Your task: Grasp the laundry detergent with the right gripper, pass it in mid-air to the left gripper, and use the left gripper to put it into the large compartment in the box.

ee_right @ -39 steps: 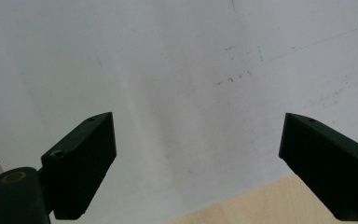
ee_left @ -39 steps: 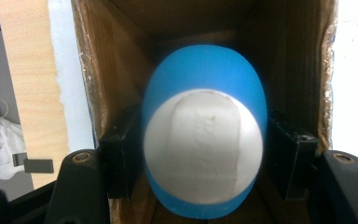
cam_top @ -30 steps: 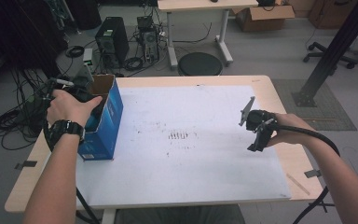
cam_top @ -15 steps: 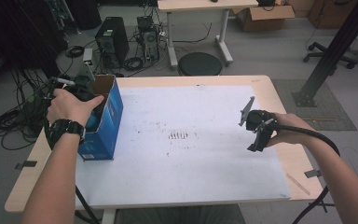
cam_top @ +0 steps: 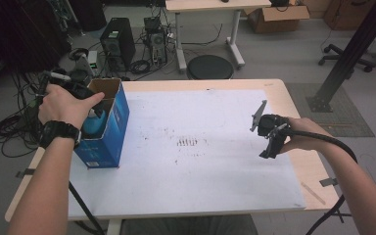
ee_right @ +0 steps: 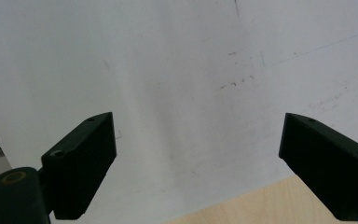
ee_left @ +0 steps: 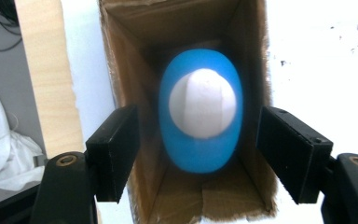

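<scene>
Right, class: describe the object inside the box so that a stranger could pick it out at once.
Start at the white sheet covering the table, then find the tall blue box at its left edge. Deep inside its open top sits a blue, egg-shaped object with a white rounded cap, the only coloured thing within the brown cardboard walls.

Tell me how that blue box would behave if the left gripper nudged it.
The blue box stands tall and narrow with its top open, so it would probably tip rather than slide. It looks like thin cardboard, likely light. The blue and white thing inside may shift.
</scene>
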A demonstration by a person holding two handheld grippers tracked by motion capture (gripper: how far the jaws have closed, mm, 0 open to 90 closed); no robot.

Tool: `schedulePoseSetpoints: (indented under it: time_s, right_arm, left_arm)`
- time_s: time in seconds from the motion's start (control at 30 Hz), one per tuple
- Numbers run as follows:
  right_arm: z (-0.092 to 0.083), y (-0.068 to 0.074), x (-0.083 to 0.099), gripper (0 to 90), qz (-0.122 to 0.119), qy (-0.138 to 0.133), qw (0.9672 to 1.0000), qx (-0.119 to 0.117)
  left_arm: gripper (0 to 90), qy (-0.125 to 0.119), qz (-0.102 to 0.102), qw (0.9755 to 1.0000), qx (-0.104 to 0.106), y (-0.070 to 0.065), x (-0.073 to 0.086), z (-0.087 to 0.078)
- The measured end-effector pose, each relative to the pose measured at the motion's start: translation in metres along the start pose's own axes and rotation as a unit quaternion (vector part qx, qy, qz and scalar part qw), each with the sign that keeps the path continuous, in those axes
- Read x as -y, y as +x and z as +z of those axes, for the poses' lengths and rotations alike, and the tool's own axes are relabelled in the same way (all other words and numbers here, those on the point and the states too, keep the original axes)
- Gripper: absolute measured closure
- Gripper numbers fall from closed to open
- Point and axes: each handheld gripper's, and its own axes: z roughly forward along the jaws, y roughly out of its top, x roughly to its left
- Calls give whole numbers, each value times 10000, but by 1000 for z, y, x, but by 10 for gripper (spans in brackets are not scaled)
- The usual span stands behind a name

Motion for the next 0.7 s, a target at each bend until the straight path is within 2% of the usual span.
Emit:
schedulePoseSetpoints:
  time_s: [0.2, 0.4, 0.57, 0.7]
  right_arm:
    - [-5, 3, -4, 108, -17, -16, 10000, 41]
    - [-10, 6, -13, 106, -95, -8, 9999, 75]
    - [-14, 9, -17, 106, -154, -37, 9998, 83]
    - [-15, 8, -18, 105, -105, -55, 9999, 78]
  left_arm:
    - [295, -199, 226, 9995, 79, -11, 1, -18]
    - [284, -362, 548, 9978, 120, -36, 3, -26]
    - [261, -444, 856, 9948, 335, -56, 3, -29]
    - [232, -466, 1070, 9921, 456, -73, 1, -28]
